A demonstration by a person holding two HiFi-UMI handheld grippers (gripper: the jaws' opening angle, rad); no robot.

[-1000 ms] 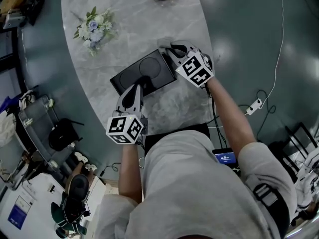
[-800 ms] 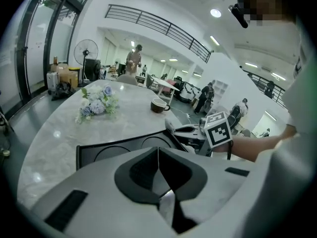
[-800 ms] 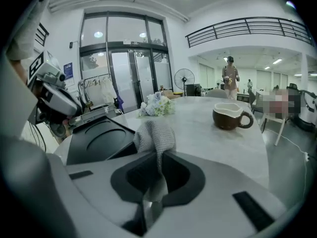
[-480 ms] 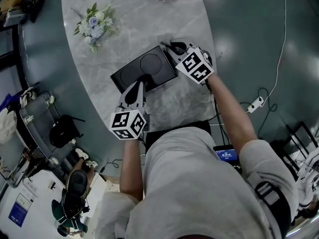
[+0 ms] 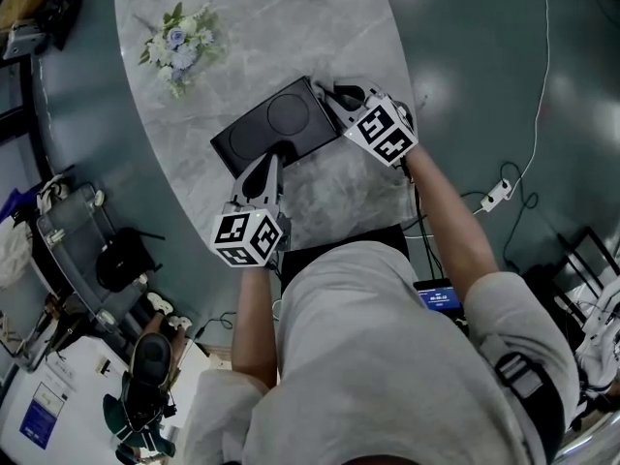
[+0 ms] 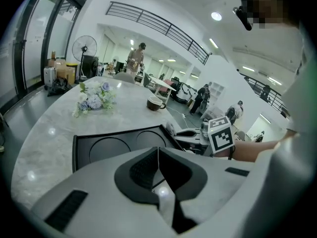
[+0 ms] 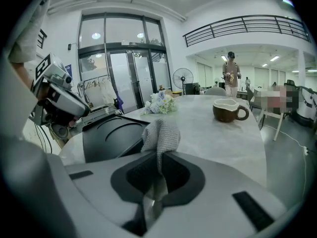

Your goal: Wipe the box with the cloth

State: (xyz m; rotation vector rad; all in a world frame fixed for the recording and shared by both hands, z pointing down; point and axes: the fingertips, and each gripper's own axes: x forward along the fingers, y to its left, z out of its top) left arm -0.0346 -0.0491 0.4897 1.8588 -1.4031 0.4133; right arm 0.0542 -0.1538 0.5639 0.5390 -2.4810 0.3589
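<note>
A flat black box (image 5: 274,121) with a round recess in its lid lies on the grey marble table (image 5: 354,27). My right gripper (image 5: 329,98) is at the box's far right corner, shut on a grey woven cloth (image 7: 161,134). The cloth bunches up out of the jaws beside the box (image 7: 111,135). My left gripper (image 5: 273,155) is shut, its tips against the box's near edge (image 6: 111,150); I see nothing between its jaws. In the left gripper view the right gripper (image 6: 174,132) lies along the box's right side.
A bunch of pale flowers (image 5: 176,42) lies on the table beyond the box to the left. A brown cup (image 7: 229,109) stands further back. Chairs and bags crowd the floor at the left. A white cable with a power strip (image 5: 496,200) runs across the floor on the right.
My right gripper with the cloth has slid a little along the box's right edge toward me. The left gripper has stayed at the near edge.
</note>
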